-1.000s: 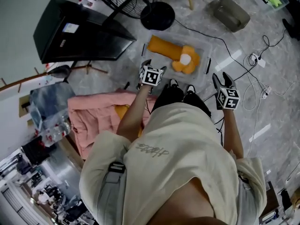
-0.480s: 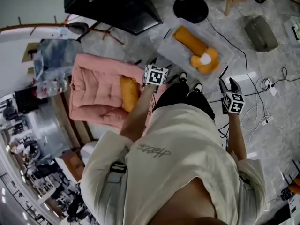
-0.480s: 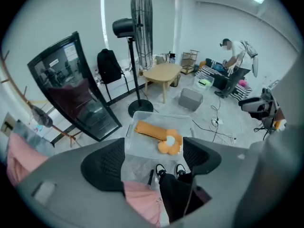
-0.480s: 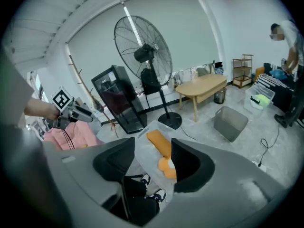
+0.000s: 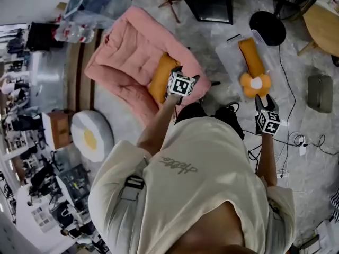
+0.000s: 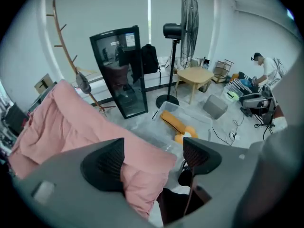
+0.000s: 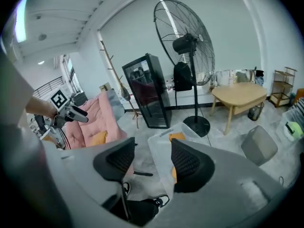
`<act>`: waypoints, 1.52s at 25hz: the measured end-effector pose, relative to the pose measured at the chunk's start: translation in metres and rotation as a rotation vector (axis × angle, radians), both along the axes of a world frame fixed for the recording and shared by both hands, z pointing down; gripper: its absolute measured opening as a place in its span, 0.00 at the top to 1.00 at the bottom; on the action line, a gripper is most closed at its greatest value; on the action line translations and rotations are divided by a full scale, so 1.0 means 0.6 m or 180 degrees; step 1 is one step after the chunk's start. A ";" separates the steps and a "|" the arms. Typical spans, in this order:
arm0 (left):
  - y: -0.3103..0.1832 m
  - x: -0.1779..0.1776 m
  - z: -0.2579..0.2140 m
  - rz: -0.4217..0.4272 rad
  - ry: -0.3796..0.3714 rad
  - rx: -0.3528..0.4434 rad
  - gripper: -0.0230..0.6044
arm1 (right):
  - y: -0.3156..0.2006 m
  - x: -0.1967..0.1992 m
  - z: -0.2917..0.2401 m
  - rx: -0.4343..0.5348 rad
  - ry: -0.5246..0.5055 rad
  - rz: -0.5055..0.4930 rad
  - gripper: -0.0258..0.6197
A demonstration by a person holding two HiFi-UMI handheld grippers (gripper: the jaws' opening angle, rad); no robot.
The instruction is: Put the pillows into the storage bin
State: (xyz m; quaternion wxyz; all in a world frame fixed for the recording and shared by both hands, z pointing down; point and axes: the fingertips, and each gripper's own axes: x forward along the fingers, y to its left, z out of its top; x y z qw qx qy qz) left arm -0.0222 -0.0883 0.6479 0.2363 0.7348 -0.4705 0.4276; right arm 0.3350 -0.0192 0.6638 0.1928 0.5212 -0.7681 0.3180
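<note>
Head view: my left claw (image 5: 185,74) hangs over the near edge of the pink cushion (image 5: 127,52), just beside the orange pillow (image 5: 161,78) that lies on it. My right claw (image 5: 265,100) is well apart on the other side, near the end of the clear storage bin (image 5: 230,49). A flower-ended pillow (image 5: 253,67) lies inside the bin. An egg-patterned cushion (image 5: 91,136) sits on the floor, away from both claws.

Left gripper view: my jaws stand apart with nothing pinched — only the pink cushion lies below them. The bin is farther off, near a standing fan (image 6: 187,23) and a black glass-door cabinet (image 6: 121,70).

Right gripper view: this claw is spread and empty too — the bin's corner shows through the gap, with the flower-ended pillow's orange beside the right-hand jaw. Off to the left I can see my other claw above the pink cushion and its orange pillow.
</note>
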 end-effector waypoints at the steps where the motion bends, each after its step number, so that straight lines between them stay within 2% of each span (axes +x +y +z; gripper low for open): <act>1: 0.007 -0.019 0.002 -0.0085 0.0015 -0.0006 0.31 | -0.011 -0.017 -0.002 0.0004 0.0015 -0.0097 0.60; 4: 0.039 -0.070 0.030 -0.0352 0.0110 -0.0138 0.31 | -0.037 -0.065 -0.001 -0.0001 0.0062 -0.0314 0.60; 7: 0.061 -0.114 0.032 -0.0495 0.0178 -0.0083 0.30 | -0.040 -0.118 -0.005 -0.0009 0.0110 -0.0473 0.60; 10: 0.096 -0.189 0.065 -0.0681 0.0230 -0.0268 0.29 | -0.050 -0.186 -0.019 0.0021 0.0183 -0.0538 0.59; 16: 0.144 -0.310 0.090 -0.0863 0.0368 -0.0334 0.27 | -0.037 -0.310 -0.061 0.0082 0.0213 -0.0596 0.58; 21: 0.172 -0.425 0.114 -0.0885 0.0328 -0.0406 0.25 | -0.028 -0.421 -0.094 0.0179 0.0189 -0.0634 0.58; 25: 0.177 -0.481 0.138 -0.0838 0.0390 -0.0431 0.24 | -0.018 -0.482 -0.098 0.0203 0.0283 -0.0657 0.58; 32: 0.183 -0.530 0.182 -0.0525 0.0474 -0.0590 0.23 | 0.012 -0.560 -0.083 0.0056 0.0359 -0.0527 0.58; 38: 0.181 -0.544 0.241 -0.0306 0.0464 -0.0793 0.22 | 0.027 -0.606 -0.072 -0.0087 0.0546 -0.0721 0.58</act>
